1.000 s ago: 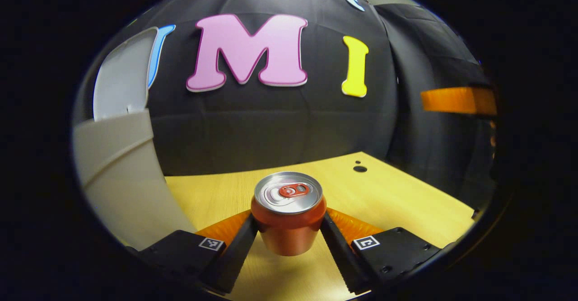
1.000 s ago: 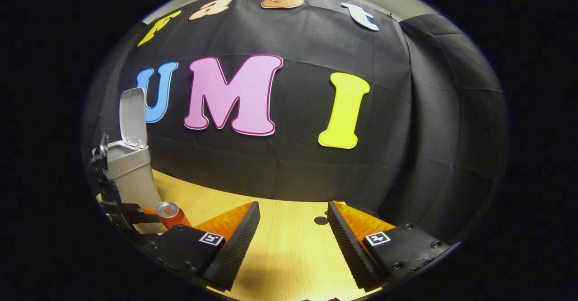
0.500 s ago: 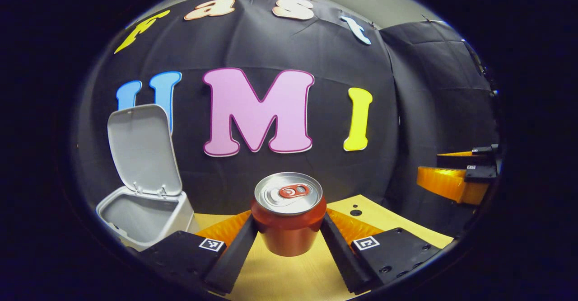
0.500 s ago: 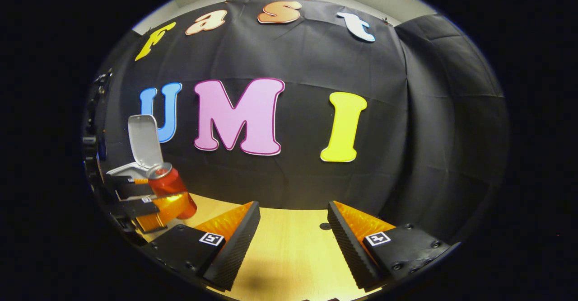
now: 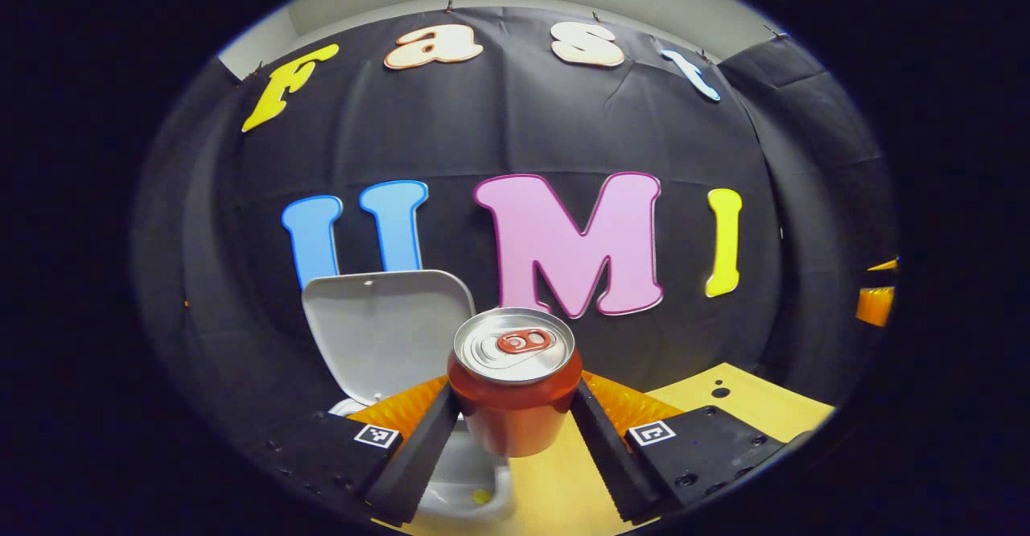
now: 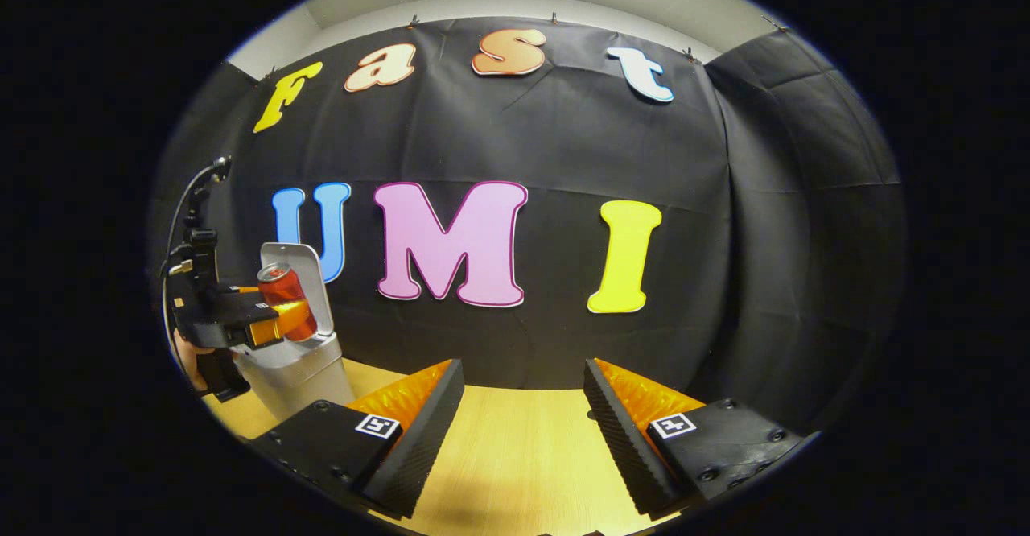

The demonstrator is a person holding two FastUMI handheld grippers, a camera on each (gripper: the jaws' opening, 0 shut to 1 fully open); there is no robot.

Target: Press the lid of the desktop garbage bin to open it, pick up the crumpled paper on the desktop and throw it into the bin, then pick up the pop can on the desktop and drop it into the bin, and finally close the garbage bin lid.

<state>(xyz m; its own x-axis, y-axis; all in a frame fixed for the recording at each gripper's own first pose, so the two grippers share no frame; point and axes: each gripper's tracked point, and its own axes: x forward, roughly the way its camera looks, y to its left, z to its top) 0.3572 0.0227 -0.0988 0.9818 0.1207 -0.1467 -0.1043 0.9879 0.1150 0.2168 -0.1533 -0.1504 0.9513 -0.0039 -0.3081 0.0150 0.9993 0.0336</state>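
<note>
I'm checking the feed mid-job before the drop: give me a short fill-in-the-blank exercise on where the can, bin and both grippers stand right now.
1. The left gripper is shut on the upright ____.
2. The grey desktop garbage bin has its lid standing ____.
3. In the right gripper view, the pop can is held ____ the bin's opening.
4. The right gripper is open and holds ____, over the wooden desktop.

Missing words: pop can; open; above; nothing
</note>
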